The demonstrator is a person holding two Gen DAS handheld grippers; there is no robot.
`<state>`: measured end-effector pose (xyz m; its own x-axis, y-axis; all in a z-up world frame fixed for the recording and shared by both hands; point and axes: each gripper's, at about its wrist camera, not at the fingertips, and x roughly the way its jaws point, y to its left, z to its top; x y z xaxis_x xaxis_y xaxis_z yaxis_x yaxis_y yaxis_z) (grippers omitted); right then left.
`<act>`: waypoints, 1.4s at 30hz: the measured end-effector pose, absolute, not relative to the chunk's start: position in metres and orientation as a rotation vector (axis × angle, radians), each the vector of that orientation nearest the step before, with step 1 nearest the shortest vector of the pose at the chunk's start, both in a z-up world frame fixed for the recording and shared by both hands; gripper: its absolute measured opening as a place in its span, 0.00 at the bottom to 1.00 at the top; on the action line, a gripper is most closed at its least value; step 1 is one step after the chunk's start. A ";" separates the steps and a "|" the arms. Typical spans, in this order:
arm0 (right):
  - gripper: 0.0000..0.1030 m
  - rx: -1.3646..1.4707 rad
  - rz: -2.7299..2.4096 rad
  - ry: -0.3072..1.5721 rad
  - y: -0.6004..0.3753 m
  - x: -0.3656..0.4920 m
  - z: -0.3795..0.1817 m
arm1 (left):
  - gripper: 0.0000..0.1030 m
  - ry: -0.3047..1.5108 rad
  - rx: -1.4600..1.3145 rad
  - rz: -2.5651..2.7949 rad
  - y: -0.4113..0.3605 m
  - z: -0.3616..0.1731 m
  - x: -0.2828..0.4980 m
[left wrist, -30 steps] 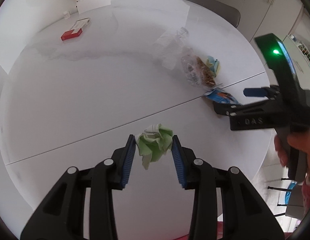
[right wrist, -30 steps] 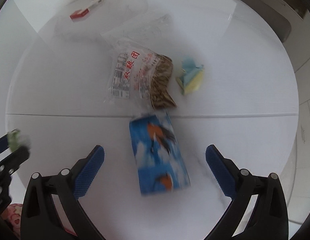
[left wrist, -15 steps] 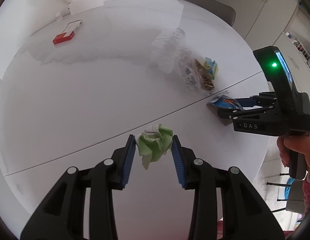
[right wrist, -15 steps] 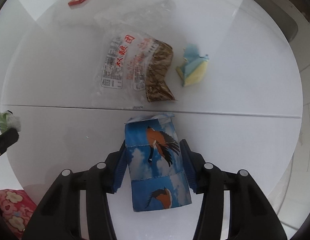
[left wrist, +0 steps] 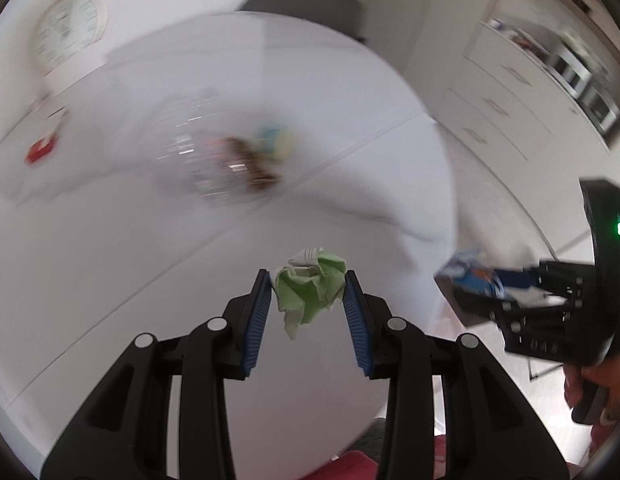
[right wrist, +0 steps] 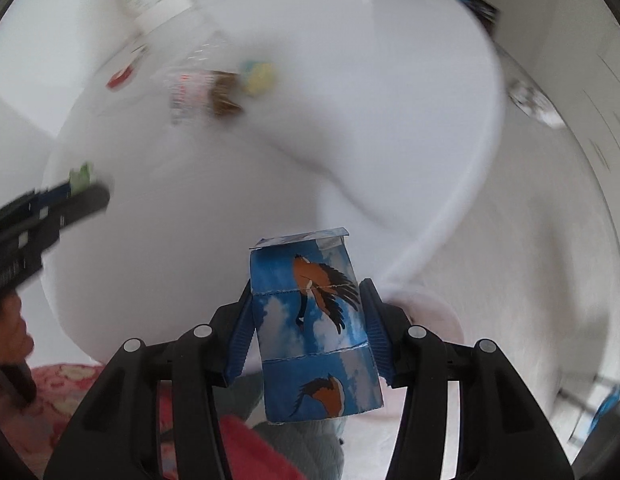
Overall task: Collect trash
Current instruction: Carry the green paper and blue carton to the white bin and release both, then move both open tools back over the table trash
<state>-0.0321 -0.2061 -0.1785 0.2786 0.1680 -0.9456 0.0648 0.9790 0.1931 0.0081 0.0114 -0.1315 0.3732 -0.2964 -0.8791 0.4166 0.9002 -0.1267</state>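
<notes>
Both hands are loaded. The left gripper (left wrist: 305,300) is clamped on a green paper wad (left wrist: 310,290), squeezed between the blue pads (left wrist: 257,320) near their tips so the crumple hangs free in front and nothing trails on the table (left wrist: 109,260). The right gripper (right wrist: 307,324) has just closed on the blue carton (right wrist: 314,328); its jaws press the two narrow sides at about mid-height, which looks like the sensible place to pinch a light box: squeeze too near the folded top and it would likely crush or pivot.

The carton is clear of the tabletop and sits out past the table's rim, over the floor and some red flowered fabric (right wrist: 65,384) below (a lap or cushion, I cannot tell which). The wad is over the near part of the table.

Everything around is smeared with motion, so I judge both pieces are being carried off together toward a bin I cannot see. Left behind near the table's far half: a clear snack bag (right wrist: 197,92) and a yellow-blue scrap (right wrist: 257,76) just beside it, plus a small red packet (left wrist: 39,148) well apart. Those still want collecting.
</notes>
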 end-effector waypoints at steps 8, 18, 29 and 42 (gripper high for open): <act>0.50 0.313 -0.086 1.344 -0.237 -0.087 -0.217 | 0.35 1.094 0.235 -0.629 -0.057 -0.131 -0.019; 0.97 0.284 -0.203 1.412 -0.244 -0.103 -0.238 | 0.35 1.145 0.278 -0.711 -0.097 -0.143 -0.039; 0.97 0.356 -0.290 1.397 -0.281 -0.134 -0.240 | 0.35 1.193 0.348 -0.846 -0.136 -0.155 -0.061; 0.97 0.418 -0.348 1.374 -0.303 -0.147 -0.240 | 0.90 1.144 0.383 -0.907 -0.144 -0.145 -0.078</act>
<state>-0.1471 -0.3035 -0.2395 0.1658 0.0035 -0.9862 0.4732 0.8770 0.0827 -0.0779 -0.1442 -0.1448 0.1215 -0.4193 -0.8997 0.7805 0.6004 -0.1744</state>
